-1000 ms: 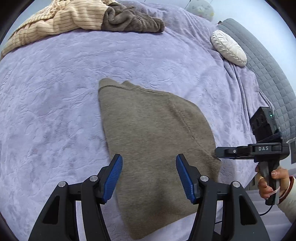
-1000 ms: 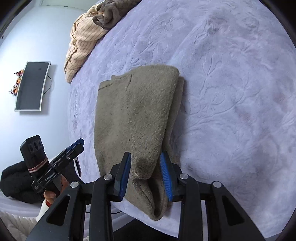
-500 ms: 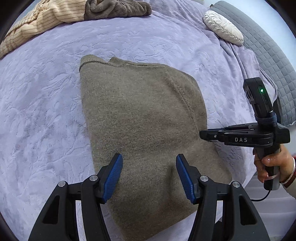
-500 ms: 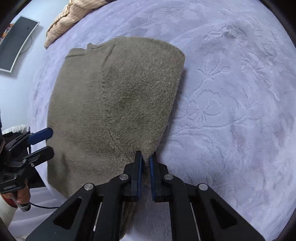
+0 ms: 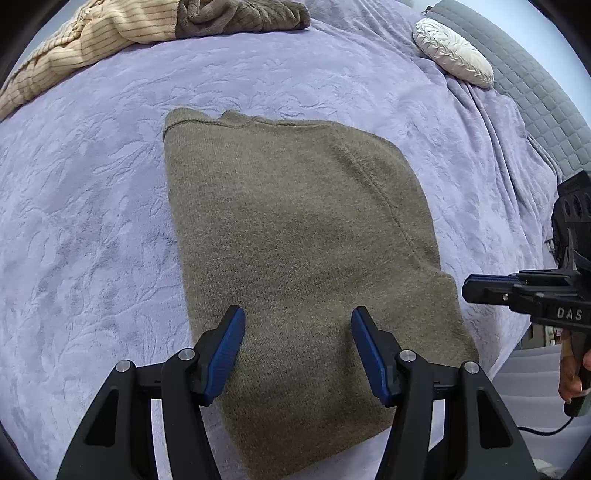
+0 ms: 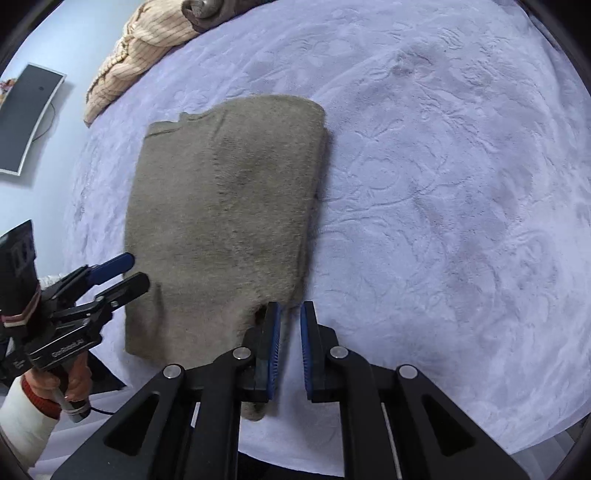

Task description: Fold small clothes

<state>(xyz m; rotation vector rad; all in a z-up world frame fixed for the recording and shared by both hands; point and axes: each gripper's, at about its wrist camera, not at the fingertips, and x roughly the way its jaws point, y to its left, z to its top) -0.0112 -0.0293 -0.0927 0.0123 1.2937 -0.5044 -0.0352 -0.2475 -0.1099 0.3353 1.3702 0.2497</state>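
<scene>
Left wrist: my left gripper hung with jaws apart over the near end of the brown sweater, long axis running away across the bed. Right wrist: my right gripper had jaws nearly closed, empty, just off the sweater's near-right corner.

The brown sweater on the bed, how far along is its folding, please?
Done: brown sweater lies flat, one side folded in. In hand: nothing; left claw hovers open above it, right claw nearly shut, empty beside its edge. Left: final fold, plus striped garment.
</scene>
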